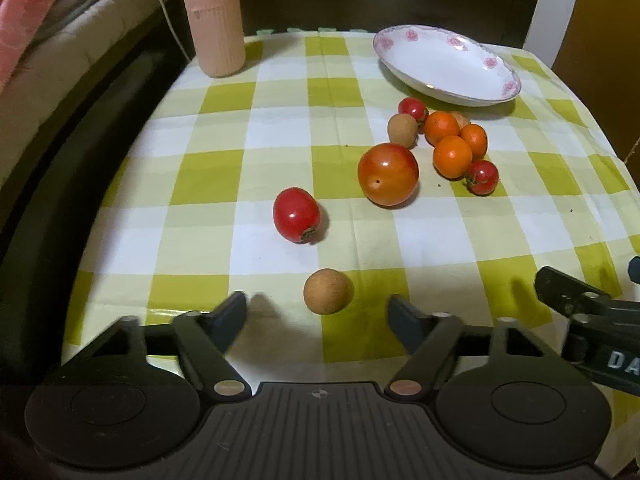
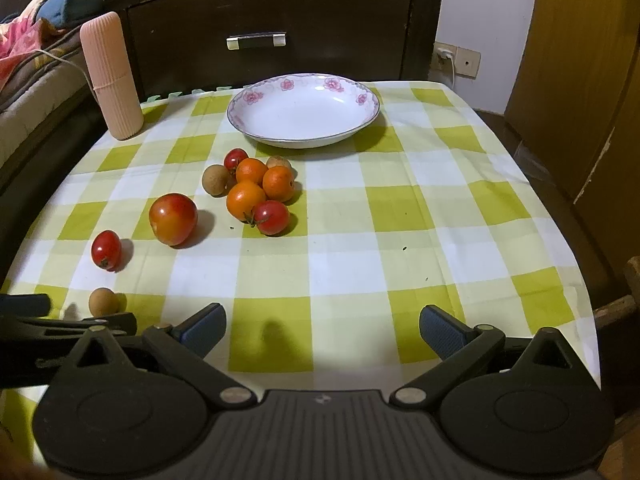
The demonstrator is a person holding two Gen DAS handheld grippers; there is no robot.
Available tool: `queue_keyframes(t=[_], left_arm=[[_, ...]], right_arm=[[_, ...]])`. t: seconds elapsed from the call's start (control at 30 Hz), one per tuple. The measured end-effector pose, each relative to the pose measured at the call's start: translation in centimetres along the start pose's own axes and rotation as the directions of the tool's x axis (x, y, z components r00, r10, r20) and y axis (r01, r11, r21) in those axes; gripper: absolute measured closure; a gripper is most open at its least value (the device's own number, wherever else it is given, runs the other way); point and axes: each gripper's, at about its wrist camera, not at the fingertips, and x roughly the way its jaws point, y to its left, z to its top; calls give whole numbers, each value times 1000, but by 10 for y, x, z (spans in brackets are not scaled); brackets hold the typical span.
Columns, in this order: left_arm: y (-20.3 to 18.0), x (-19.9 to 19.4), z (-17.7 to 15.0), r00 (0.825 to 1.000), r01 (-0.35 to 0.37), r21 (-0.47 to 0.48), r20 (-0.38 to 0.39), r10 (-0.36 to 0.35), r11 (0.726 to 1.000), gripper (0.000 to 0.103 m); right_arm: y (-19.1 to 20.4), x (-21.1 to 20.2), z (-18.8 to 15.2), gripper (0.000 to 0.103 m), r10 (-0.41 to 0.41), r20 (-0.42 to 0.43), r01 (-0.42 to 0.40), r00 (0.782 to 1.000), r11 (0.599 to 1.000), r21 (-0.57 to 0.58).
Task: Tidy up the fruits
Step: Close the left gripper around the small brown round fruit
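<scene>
Ahead of both sets of jaws spreads a table (image 2: 400,208) under a green-and-white checked cloth. At its far edge, well beyond the right gripper (image 2: 322,330) and straight ahead of it, sits an empty white plate (image 2: 304,114) with pink flowers on the rim; from the left gripper (image 1: 318,316) the plate (image 1: 446,66) lies far ahead and to the right. A tall pink ribbed bottle (image 2: 112,76) stands upright at the far left corner, well apart from both grippers. Between plate and jaws lies the fruit. The big tomato (image 1: 388,174) rests ahead and a little right of the left jaws, and a red cherry tomato (image 1: 297,215) lies nearer, just left of centre. Behind the big tomato a cluster (image 2: 256,190) holds three small oranges touching each other, two more cherry tomatoes and two brown longans. A lone longan (image 1: 328,291) sits closest of all, just ahead of the left gripper's fingertips and between their lines, touching neither pad. The left jaws stand parted and grasp nothing. The right jaws are spread wide over bare cloth, also empty, with all the fruit ahead and to their left; the left gripper's fingers show at the lower left edge of the right wrist view, beside the lone longan (image 2: 103,301).
</scene>
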Motion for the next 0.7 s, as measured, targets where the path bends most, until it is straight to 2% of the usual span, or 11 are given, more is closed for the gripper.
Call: queue_keyframes(t=[0.07, 0.2, 0.3, 0.37, 0.5, 0.7], left_arm=[[1, 4, 1, 1000, 6, -10, -17, -6, 1000, 30], [0, 5, 0, 1000, 18, -8, -4, -18, 1000, 35], [-3, 4, -1, 1000, 1, 14, 12, -2, 1000, 41], [-3, 3, -2, 1000, -1, 25, 22, 0, 1000, 46], [-6, 1, -4, 999, -3, 45, 48, 1, 999, 64], [-11, 1, -7, 998, -14, 72, 63, 9, 997, 65]], right_arm=[[-1, -1, 0, 1, 2, 3, -2, 1000, 1000, 3], [-5, 0, 2, 1, 3, 3, -3, 1000, 1000, 20], [-8, 1, 2, 1, 7, -4, -7, 1000, 999, 34], [-9, 1, 2, 1, 11, -5, -11, 1000, 999, 37], [-10, 2, 3, 2, 21, -10, -20, 1000, 999, 42], [-10, 5, 5, 2, 43, -18, -42, 999, 998, 46]])
